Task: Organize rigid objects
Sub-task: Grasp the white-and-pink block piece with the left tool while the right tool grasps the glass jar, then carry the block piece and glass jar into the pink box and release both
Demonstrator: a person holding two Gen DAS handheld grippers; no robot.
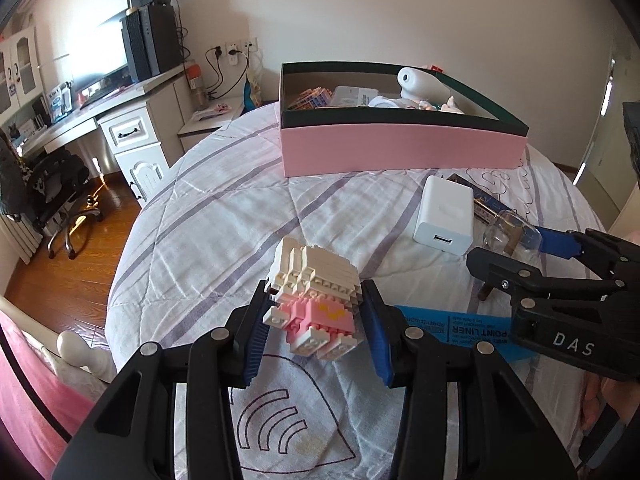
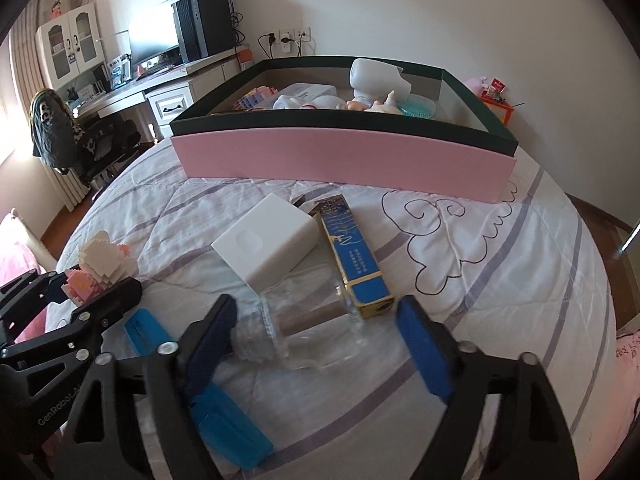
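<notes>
The left gripper (image 1: pixel 316 316) clamps a knobbly cream-and-pink brick figure (image 1: pixel 316 292) above the quilted striped bedspread (image 1: pixel 224 216); the right gripper (image 2: pixel 316 344) is spread wide around a clear glass bottle (image 2: pixel 304 328), beside a smooth white charger block (image 2: pixel 268 240) and the pink-walled box (image 2: pixel 344 160)

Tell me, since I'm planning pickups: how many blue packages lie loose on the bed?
2: a flat blue cardboard packet beneath the right hand-held gripper, and a long blue-and-gold box beside the white charger. Others may be hidden.
</notes>
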